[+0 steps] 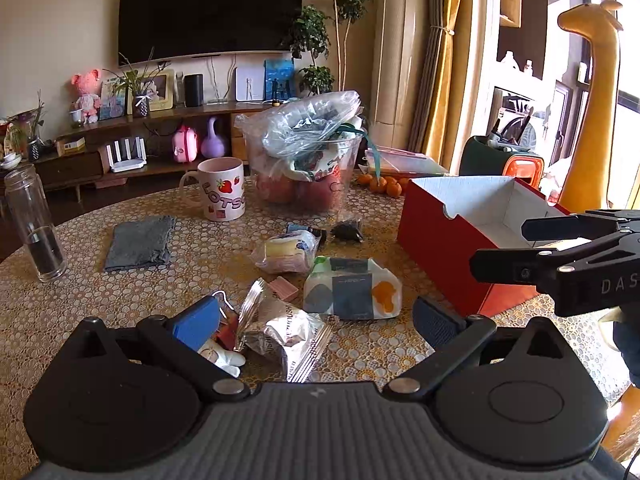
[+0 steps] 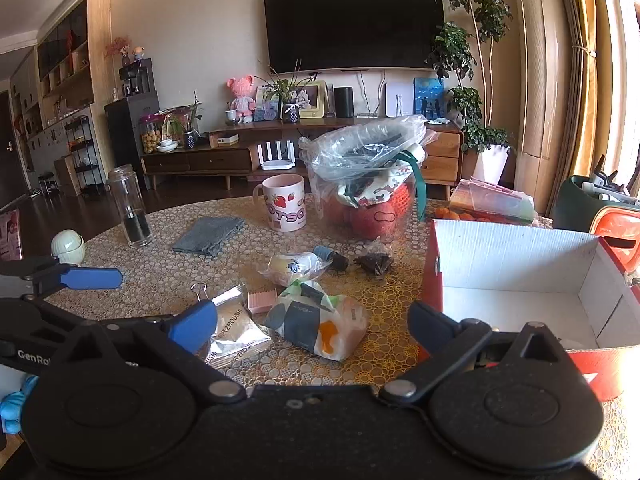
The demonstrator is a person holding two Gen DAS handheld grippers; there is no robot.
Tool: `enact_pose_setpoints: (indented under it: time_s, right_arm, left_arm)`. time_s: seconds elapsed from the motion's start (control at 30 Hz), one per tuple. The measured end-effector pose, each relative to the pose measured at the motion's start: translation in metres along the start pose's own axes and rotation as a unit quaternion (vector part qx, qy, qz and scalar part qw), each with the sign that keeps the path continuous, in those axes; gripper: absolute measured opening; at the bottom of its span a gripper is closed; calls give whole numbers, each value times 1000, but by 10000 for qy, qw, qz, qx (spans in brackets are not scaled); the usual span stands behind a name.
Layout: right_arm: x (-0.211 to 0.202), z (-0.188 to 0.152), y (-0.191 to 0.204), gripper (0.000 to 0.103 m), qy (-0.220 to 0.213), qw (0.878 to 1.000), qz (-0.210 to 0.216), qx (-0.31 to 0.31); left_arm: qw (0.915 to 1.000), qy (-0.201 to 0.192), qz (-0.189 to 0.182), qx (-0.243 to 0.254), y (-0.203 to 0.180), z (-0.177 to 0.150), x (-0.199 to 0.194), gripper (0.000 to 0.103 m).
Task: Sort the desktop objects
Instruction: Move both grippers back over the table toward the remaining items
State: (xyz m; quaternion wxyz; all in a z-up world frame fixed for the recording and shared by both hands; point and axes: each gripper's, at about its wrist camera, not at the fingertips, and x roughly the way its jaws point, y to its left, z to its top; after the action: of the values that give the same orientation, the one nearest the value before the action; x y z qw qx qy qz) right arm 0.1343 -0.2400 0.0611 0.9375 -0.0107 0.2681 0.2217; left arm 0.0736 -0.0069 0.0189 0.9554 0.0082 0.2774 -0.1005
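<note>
Two grippers, yours, hover spread wide and empty: the left gripper (image 1: 316, 320) over a silver packet (image 1: 280, 336), the right gripper (image 2: 312, 324) over a tissue pack (image 2: 320, 326). Both items lie on the table (image 1: 60, 312), left of the red box (image 2: 520, 280).

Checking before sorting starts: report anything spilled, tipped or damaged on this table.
Nothing spilled or broken shows. Snack packets and a tissue pack lie loose beside the open red box; the mug and glass bottle stand upright.
</note>
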Motion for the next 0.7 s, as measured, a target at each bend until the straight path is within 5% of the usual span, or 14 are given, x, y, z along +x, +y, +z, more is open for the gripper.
enact_pose_setpoints:
  time_s: [0.7]
  right_arm:
    - [94, -11, -4, 96, 533, 9983, -185, -117]
  left_arm:
    - [9973, 545, 456, 169, 50, -41, 67, 103]
